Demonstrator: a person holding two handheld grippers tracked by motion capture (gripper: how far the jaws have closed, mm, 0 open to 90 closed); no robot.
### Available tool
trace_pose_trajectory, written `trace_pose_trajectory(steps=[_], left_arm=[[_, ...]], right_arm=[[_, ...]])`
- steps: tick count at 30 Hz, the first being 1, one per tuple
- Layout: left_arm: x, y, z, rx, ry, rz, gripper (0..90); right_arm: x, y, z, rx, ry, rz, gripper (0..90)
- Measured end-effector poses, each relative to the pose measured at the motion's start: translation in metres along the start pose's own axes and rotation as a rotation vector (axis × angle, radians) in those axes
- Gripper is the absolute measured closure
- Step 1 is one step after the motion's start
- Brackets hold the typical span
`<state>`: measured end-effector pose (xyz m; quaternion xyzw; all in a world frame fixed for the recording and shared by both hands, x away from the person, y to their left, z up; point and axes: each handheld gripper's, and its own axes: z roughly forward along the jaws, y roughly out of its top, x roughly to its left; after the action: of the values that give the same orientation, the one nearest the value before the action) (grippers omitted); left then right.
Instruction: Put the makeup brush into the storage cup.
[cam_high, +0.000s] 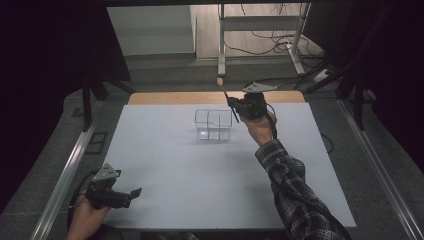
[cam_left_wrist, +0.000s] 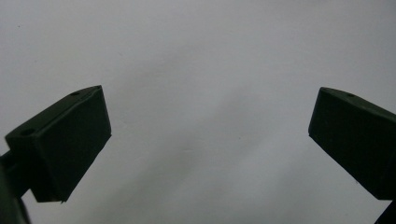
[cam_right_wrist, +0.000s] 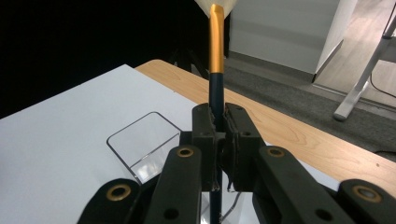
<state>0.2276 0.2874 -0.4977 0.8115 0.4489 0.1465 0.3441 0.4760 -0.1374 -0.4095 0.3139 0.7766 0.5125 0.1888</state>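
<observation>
High view: the right gripper (cam_high: 235, 106) was raised above the far part of the table (cam_high: 165, 175), jaws pinching a brush (cam_high: 223, 91) by its dark handle, bristle end up and tilted away. A clear box (cam_high: 213, 124) stood on the table just beside and below it. The left gripper (cam_high: 131, 194) sat near the table's near-left edge, jaws spread.

Left gripper view: both jaws stood wide apart over bare table (cam_left_wrist: 201, 70).

Right gripper view: the jaws were pressed onto the brush (cam_right_wrist: 215, 51); the box (cam_right_wrist: 142, 142) lay below them.
</observation>
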Motion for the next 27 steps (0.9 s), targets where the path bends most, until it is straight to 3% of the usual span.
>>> trace_pose_trajectory(steps=[27], left_arm=[[0.0,0.0,-0.001,0.009,0.005,0.016,0.0]], right_arm=[[0.008,0.009,0.034,-0.014,0.011,0.01,83.6]])
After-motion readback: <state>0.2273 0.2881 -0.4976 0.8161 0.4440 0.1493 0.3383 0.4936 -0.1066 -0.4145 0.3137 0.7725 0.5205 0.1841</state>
